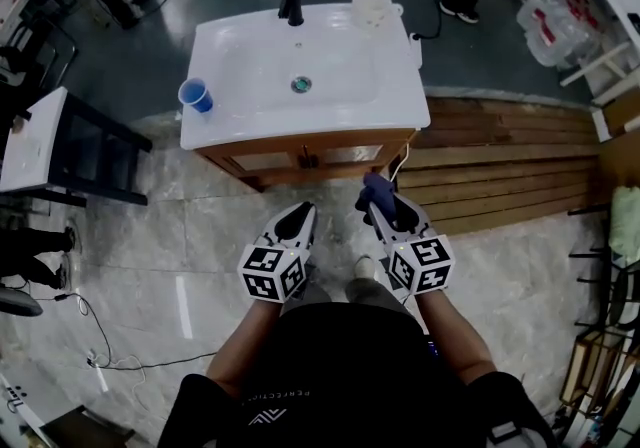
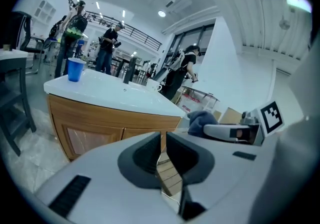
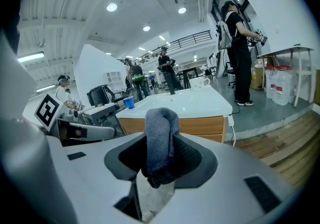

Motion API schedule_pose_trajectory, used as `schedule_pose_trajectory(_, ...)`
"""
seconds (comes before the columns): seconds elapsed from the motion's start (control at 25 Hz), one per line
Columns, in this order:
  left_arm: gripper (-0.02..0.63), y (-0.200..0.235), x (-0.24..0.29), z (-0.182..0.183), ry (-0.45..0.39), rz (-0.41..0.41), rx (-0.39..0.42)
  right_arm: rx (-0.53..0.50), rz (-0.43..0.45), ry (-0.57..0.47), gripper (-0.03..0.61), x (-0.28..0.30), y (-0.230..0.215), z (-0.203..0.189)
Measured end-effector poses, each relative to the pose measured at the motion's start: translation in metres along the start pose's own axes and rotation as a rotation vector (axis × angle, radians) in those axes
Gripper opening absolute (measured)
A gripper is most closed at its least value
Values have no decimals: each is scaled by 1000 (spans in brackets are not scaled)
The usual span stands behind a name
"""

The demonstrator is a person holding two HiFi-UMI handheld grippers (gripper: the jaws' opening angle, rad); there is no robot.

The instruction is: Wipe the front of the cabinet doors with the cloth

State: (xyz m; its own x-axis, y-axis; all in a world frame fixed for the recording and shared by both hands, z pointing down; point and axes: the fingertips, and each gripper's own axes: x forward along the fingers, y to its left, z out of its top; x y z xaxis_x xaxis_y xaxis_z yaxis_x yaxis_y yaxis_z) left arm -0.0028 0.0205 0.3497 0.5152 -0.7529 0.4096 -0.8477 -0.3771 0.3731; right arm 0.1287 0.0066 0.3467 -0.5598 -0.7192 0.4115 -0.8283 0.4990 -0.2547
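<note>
The vanity's wooden cabinet doors sit under a white sink top, straight ahead of me. A blue-grey cloth is pinched in my right gripper, a short way in front of the right door and not touching it. The right gripper view shows the cloth folded up between the jaws, with the doors beyond. My left gripper hovers beside it, lower left of the doors, shut with nothing in it. The left gripper view shows the doors and the cloth.
A blue cup, a black faucet and a white mug stand on the sink top. A wooden plank platform lies to the right, a dark table to the left. A cable trails on the tiled floor. People stand behind.
</note>
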Motion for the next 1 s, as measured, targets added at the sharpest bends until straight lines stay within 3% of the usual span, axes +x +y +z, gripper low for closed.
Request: schedule_pose_trajectory(1.0, 38, 11, -28, 1, -20, 32, 26, 24, 31, 6, 152, -8, 31, -16)
